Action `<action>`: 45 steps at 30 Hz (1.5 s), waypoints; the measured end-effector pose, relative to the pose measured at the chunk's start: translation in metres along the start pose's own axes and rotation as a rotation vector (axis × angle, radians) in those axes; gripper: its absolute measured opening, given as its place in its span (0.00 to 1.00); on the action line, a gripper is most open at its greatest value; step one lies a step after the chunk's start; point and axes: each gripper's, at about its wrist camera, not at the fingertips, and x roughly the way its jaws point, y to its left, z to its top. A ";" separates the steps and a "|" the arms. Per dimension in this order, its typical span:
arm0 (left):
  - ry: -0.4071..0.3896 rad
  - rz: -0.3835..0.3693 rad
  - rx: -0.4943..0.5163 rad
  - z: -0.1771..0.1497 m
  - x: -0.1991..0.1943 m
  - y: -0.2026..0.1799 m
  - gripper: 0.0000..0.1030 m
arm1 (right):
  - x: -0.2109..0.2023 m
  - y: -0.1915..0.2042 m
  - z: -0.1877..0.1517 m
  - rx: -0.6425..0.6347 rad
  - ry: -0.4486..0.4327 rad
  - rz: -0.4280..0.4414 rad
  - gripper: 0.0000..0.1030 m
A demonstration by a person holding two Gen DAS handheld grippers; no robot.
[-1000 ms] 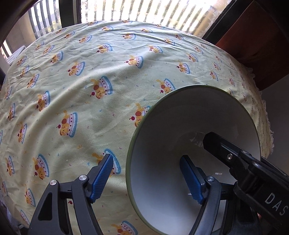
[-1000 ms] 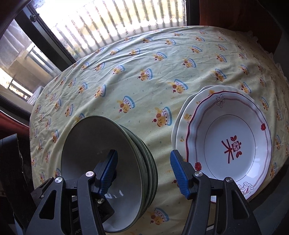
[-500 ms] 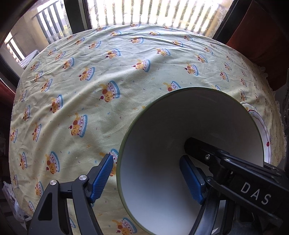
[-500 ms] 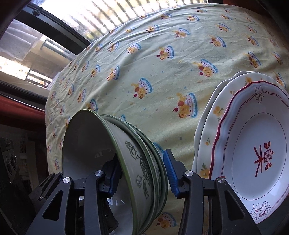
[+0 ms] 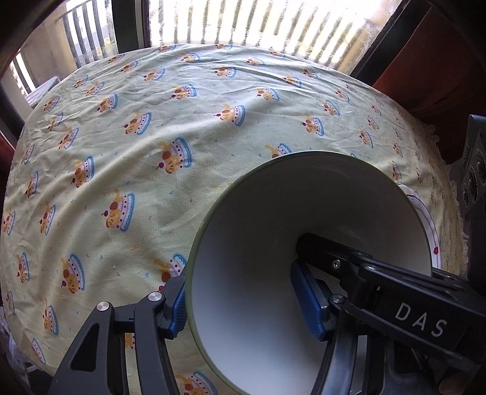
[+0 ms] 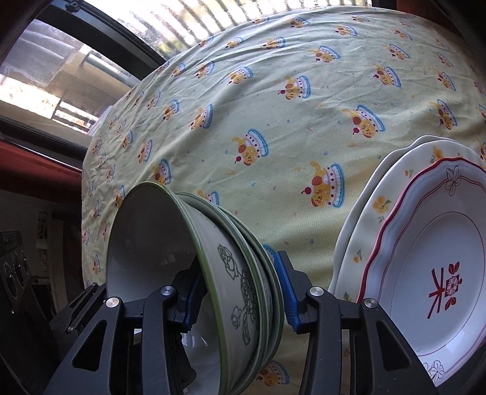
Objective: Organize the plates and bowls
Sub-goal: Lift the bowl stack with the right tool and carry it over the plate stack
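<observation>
A stack of green-rimmed bowls (image 6: 240, 282) with a flower outline on the side is tilted off the yellow tablecloth (image 6: 273, 106). My right gripper (image 6: 237, 294) is shut on the stack's rim, one finger inside the top bowl, one outside. My left gripper (image 5: 243, 300) straddles the opposite rim of the top bowl (image 5: 273, 231), one pad (image 5: 309, 300) inside and one pad (image 5: 177, 307) outside; its jaws are still wide apart. The right gripper's black finger (image 5: 379, 282) shows inside the bowl. A stack of plates (image 6: 431, 258), top one white with a red rim, lies to the right.
The table carries a yellow cloth with a cake pattern (image 5: 152, 136). A window with railings (image 5: 243, 24) lies beyond its far edge. A black device (image 5: 474, 170) stands at the right edge, and dark red fabric (image 5: 425, 60) behind.
The right gripper has closed on the bowl stack's rim and tipped the stack up. The left gripper has shifted so that its left pad sits against the bowl's outer wall.
</observation>
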 end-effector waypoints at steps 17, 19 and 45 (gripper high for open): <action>0.064 -0.127 0.132 -0.008 -0.013 0.024 0.50 | -0.008 0.028 -0.029 0.168 -0.055 -0.181 0.47; 0.065 -0.132 0.129 -0.010 -0.018 0.029 0.50 | -0.008 0.033 -0.033 0.172 -0.052 -0.187 0.47; -0.056 -0.069 0.118 -0.010 -0.069 -0.006 0.50 | -0.068 0.051 -0.034 0.062 -0.150 -0.133 0.46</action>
